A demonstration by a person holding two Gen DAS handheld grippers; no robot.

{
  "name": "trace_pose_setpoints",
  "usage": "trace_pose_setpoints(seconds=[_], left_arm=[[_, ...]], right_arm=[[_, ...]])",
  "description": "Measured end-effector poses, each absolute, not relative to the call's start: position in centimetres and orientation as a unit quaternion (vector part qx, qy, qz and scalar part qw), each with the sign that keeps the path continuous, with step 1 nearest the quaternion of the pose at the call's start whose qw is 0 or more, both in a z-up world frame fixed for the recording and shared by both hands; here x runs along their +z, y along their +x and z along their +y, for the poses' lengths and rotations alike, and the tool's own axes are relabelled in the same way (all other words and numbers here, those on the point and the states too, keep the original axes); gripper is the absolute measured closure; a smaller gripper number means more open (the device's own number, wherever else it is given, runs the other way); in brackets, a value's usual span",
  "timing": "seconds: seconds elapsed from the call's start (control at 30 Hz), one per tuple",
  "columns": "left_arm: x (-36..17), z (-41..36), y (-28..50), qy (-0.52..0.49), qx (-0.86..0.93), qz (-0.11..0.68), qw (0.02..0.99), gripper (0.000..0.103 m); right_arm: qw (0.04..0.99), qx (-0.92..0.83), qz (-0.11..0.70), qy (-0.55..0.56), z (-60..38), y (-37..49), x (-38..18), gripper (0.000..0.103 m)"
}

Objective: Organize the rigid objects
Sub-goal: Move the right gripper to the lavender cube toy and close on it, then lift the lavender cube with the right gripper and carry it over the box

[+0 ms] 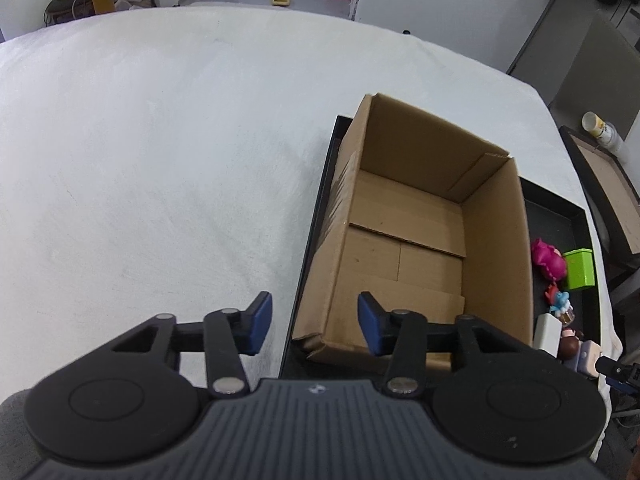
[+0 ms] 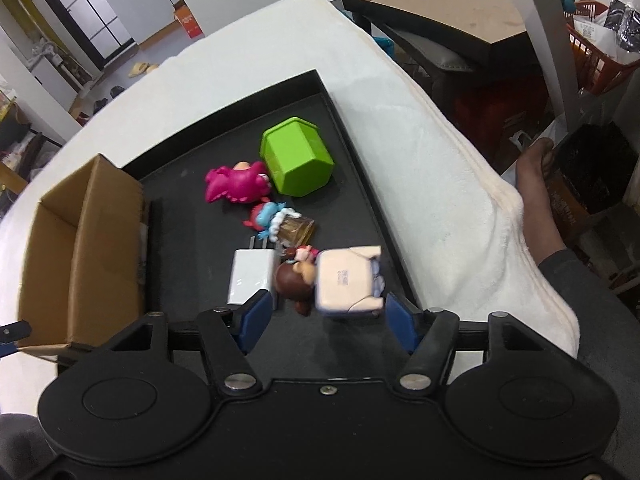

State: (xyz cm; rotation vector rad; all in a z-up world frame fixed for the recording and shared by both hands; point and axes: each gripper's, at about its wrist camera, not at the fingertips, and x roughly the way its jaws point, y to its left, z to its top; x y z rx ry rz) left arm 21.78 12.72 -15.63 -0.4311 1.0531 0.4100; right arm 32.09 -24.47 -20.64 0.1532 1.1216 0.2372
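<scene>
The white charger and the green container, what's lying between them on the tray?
In the right wrist view, the blue-haired figurine lies between the white charger and the green container.

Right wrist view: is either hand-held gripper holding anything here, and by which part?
Nothing is held. The right hand-held gripper is open, just short of the pale square toy on the black tray. The left hand-held gripper is open near the cardboard box.
</scene>
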Motion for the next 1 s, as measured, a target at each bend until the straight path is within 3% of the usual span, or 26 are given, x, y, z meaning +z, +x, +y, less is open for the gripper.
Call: trace_pose_setpoints(seconds=[0.23,0.4,0.47,1.0], left_arm=[[-16.9,12.9,22.5,-0.205,0.176,0.505,0.820,0.073],[-17.6,12.5,22.8,-0.192,0.172,0.511,0.820,0.086],[-17.6,12.4,22.7,-0.184,0.175,0.511,0.822,0.090],[-17.4,10.2,21.0,-0.175,0.162,0.523,0.818,0.091]], right_arm=[[0.840,0.105,0.530,0.036,-24.0,32.8,-22.3,0.045],[0.832,0.111,0.543,0.038,-23.9,33.0,-23.4,0.058],[0.829,0.110,0.547,0.038,-23.9,33.0,-23.8,0.059],[0.831,0.112,0.540,0.072,-25.5,30.9,-22.7,0.060]])
